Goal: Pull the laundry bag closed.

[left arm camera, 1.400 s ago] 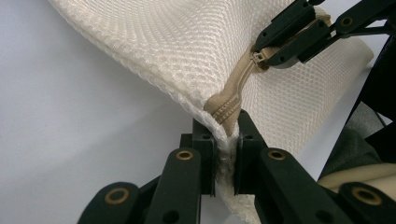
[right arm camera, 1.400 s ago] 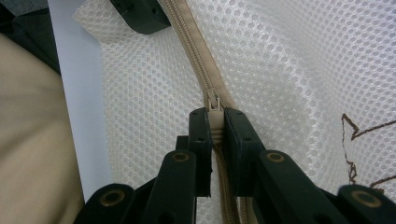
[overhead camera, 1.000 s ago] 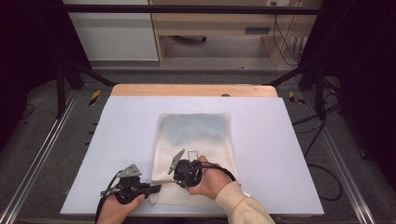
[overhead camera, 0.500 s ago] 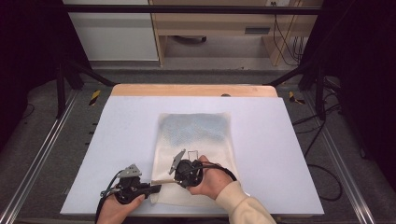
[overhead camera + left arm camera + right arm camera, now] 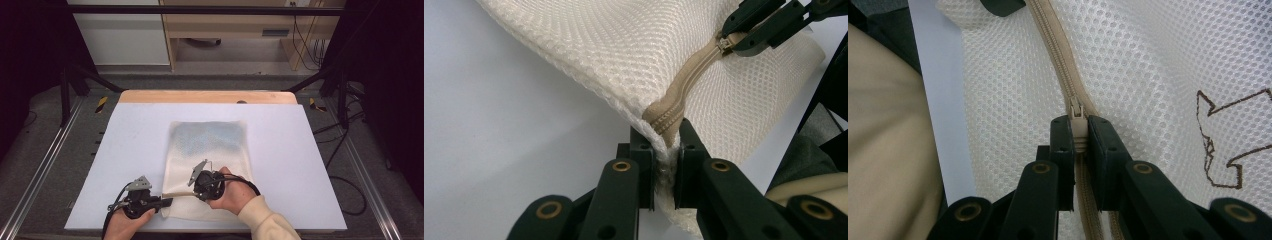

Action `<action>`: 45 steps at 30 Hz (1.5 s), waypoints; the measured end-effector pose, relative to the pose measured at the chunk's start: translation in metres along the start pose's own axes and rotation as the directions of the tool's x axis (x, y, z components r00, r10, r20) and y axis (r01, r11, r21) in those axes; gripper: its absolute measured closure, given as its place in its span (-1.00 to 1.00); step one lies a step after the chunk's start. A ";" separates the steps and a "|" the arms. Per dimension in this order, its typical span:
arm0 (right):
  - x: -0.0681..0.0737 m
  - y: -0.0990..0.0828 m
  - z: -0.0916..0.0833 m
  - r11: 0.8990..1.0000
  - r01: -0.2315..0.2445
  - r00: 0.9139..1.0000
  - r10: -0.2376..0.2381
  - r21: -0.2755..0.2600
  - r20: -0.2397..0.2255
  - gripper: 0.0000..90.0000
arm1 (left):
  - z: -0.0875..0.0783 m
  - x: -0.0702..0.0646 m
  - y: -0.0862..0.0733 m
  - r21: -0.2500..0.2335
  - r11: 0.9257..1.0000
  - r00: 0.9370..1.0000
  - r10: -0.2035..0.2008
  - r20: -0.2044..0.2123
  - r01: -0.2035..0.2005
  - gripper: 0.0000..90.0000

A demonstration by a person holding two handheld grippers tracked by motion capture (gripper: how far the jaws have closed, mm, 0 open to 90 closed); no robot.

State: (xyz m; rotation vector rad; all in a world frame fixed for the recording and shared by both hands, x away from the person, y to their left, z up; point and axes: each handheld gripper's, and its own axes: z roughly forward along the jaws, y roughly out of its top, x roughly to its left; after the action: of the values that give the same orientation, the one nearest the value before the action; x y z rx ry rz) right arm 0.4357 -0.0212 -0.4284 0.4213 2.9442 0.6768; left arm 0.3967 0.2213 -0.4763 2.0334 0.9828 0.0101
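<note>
Mesh bag held taut for zipping
Corner clamped in left claw [image 5: 666, 150]; zipper pull [image 5: 1077, 120] pinched by right claw [image 5: 1078, 131], zipper running between them

Cream honeycomb mesh bag [image 5: 207, 150], tan zipper [image 5: 1058, 60], brown stitched outline [image 5: 1220, 145]; white table [image 5: 135, 145].
</note>
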 end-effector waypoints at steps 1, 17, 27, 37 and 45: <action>0.000 0.000 0.000 1.000 0.000 1.000 0.000 0.000 0.001 0.83 | 0.000 0.000 0.000 -0.001 1.000 1.000 -0.001 0.001 0.001 0.82; 0.001 0.001 -0.002 1.000 0.005 1.000 -0.005 -0.004 0.005 0.83 | 0.000 0.000 0.000 -0.002 1.000 1.000 0.000 0.002 0.000 0.82; 0.002 0.001 -0.006 1.000 0.013 1.000 -0.013 -0.004 0.008 0.83 | 0.000 0.000 0.000 -0.002 1.000 1.000 0.001 0.003 -0.001 0.82; 0.002 -0.003 -0.010 1.000 0.010 1.000 -0.010 0.002 0.009 0.83 | 0.000 -0.001 0.000 -0.002 1.000 1.000 0.003 0.006 -0.003 0.82; 0.003 -0.008 -0.016 1.000 -0.004 1.000 0.004 -0.003 0.010 0.83 | 0.000 -0.001 0.000 -0.001 1.000 1.000 0.006 0.006 -0.006 0.82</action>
State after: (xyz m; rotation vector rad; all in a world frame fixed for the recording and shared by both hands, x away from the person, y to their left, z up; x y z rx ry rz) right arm 0.4285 -0.0342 -0.4174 0.4285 2.9333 0.6772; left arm 0.3958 0.2201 -0.4761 2.0344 0.9721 0.0077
